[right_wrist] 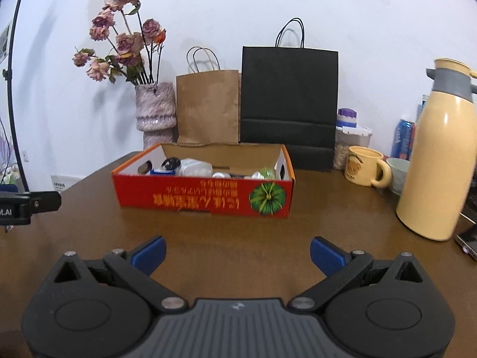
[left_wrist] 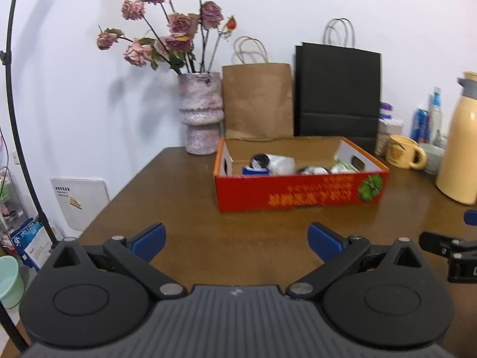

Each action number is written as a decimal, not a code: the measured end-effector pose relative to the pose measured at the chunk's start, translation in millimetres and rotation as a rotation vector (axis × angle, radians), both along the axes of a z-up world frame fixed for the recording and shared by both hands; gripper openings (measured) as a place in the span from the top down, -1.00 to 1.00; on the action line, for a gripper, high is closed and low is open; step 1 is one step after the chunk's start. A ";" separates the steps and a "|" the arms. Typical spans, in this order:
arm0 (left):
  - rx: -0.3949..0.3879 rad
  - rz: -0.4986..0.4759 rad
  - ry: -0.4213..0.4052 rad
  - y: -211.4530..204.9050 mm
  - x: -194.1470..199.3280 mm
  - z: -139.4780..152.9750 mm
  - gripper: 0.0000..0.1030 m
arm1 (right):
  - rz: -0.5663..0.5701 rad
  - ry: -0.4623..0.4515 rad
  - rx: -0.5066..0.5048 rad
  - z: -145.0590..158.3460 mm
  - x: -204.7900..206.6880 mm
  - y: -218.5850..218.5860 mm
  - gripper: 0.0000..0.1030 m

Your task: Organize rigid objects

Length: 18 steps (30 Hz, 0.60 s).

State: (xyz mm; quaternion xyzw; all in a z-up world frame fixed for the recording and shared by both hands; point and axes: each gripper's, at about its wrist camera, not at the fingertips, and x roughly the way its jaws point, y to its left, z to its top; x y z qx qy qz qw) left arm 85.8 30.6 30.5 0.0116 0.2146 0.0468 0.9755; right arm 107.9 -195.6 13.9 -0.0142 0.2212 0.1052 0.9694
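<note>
A red cardboard box (left_wrist: 298,191) (right_wrist: 205,197) with a green pumpkin print stands open on the brown table (left_wrist: 184,208) (right_wrist: 238,238). Inside lie several small items: a white bottle (left_wrist: 277,162) (right_wrist: 195,167), a blue-and-white object (left_wrist: 255,170) and a green-white packet (right_wrist: 265,173). My left gripper (left_wrist: 235,240) hovers over the table in front of the box, open, nothing between its blue pads. My right gripper (right_wrist: 238,253) is likewise open and empty, short of the box's front wall. Part of the right gripper shows at the left wrist view's right edge.
Behind the box stand a vase of dried roses (left_wrist: 202,113) (right_wrist: 155,110), a brown paper bag (left_wrist: 258,98) (right_wrist: 207,107) and a black paper bag (left_wrist: 338,89) (right_wrist: 289,104). To the right are a yellow mug (left_wrist: 404,150) (right_wrist: 365,165), a cream thermos jug (left_wrist: 460,146) (right_wrist: 438,161), cans and jars.
</note>
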 end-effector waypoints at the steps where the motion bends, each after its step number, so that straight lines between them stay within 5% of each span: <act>1: -0.003 -0.009 0.006 -0.9 -4.5 -2.2 -1.00 | -0.002 0.003 0.000 -1.4 -5.9 -1.0 -1.00; 18: -0.027 -0.055 0.045 -9.9 -33.4 -16.8 -1.00 | -0.015 0.041 -0.004 -14.4 -41.4 -6.7 -1.00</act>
